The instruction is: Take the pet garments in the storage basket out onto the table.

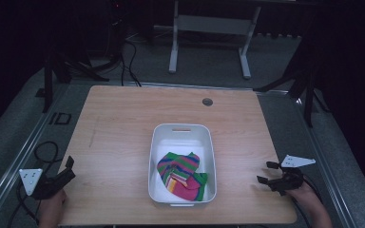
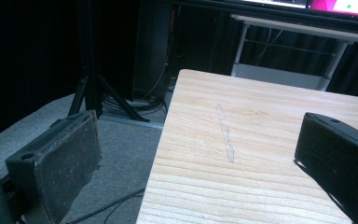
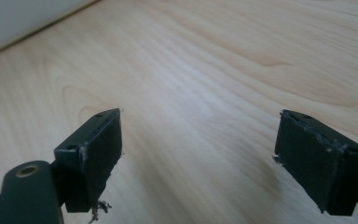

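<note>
Both matte black claws (image 1: pixel 68 167) (image 1: pixel 267 172) gape beside smooth white tub (image 1: pixel 182 130) holding striped cloth (image 1: pixel 183 175)

My claws, left (image 1: pixel 69 167) and right (image 1: pixel 265 172), are black. At twelve o'clock from me sits a white bin (image 1: pixel 158 142) holding a cloth (image 1: pixel 180 173) striped green, purple, pink and yellow. The table (image 1: pixel 119 123) is pale wood-grain; the floor (image 1: pixel 204 59) at twelve is grey.

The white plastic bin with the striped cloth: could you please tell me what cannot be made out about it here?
- High view: the white plastic bin has its floor partly hidden by the striped cloth.
- High view: the cloth's folds hide how many pieces it is.
- Right gripper view: the bin wall is cut off by the frame edge.
</note>
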Tool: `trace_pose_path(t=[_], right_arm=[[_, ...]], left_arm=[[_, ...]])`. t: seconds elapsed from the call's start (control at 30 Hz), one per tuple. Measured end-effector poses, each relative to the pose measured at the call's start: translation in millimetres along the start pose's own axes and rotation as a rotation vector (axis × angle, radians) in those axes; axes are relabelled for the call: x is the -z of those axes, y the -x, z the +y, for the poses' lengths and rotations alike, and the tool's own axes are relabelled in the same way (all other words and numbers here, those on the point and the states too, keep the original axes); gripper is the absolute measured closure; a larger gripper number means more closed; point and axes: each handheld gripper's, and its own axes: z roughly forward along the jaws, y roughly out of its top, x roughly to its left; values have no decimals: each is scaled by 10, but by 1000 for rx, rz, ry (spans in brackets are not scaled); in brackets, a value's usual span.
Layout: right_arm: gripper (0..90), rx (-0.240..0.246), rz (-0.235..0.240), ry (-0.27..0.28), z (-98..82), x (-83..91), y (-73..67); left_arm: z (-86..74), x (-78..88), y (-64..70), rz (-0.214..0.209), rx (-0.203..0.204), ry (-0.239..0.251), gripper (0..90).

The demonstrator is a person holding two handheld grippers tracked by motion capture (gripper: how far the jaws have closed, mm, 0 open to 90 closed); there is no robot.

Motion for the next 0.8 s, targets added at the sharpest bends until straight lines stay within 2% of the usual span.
trace_pose_path(t=[0.17,0.27,0.37,0.6,0.73,0.8], right_arm=[[146,48,44,-45,41,-38,-60],[146,75,100,-108,122,-100,-130],[146,88,153,-134,208,-134,-199],[150,160,217,-180,474,-151,-369],[162,183,250,-215,669,-149,-495],[129,204,288,-234,761,-155,-576]], left_arm=[[0,-3,-2,-2,0,-3,9],[0,-2,-2,-1,0,-4,9],[0,-3,-1,-3,-2,-7,9],[-1,-5,7,-3,-8,-9,9],[-1,-9,9,-5,-9,-12,9],[-2,-8,10,-6,-10,-11,9]])
